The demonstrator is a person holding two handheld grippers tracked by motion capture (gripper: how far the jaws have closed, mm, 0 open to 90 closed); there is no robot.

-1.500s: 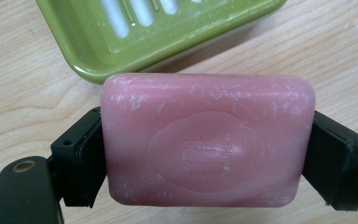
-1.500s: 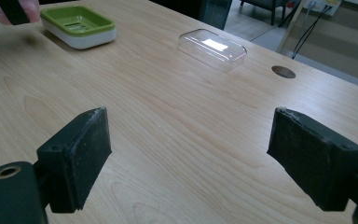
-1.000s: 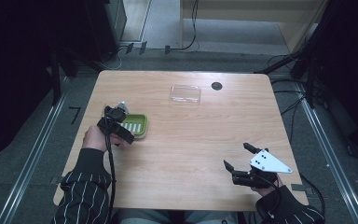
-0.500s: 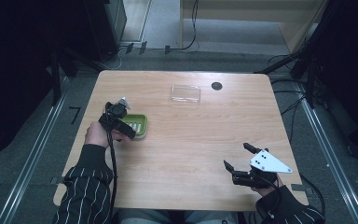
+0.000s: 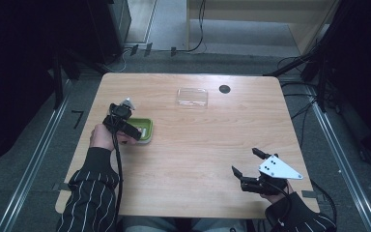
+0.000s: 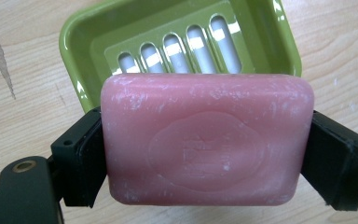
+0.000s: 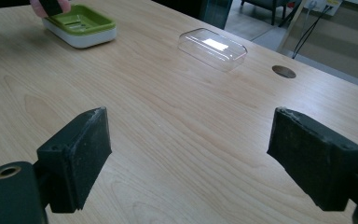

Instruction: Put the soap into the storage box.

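So, quick rundown of what's on the table:

Left gripper (image 5: pixel 131 129): jaws clamped on the short ends of a pink soap bar (image 6: pixel 207 140), one black pad on each side (you can make out an oval stamp pressed into the face of the bar).

Soap position: held over the near edge of the green soap dish (image 6: pixel 182 35); can't tell whether it touches the rim or hangs just above it.

Soap dish: green slotted tray in a white base (image 7: pixel 81 25), sitting on the left side of the wooden table (image 5: pixel 198 159), right beside the left hand (image 5: pixel 101 137).

Right gripper (image 5: pixel 246 162): jaws spread wide with nothing between them, just bare wood in the gap, hovering low near the front right corner of the table, well apart from the dish.

Clear lid (image 5: pixel 192 97): transparent plastic cover lying towards the far edge, near the middle.

Round hole (image 5: pixel 224 89): dark cable port just right of the lid.

Sleeve (image 5: pixel 89 193): dark with thin pale stripes, on the left arm.
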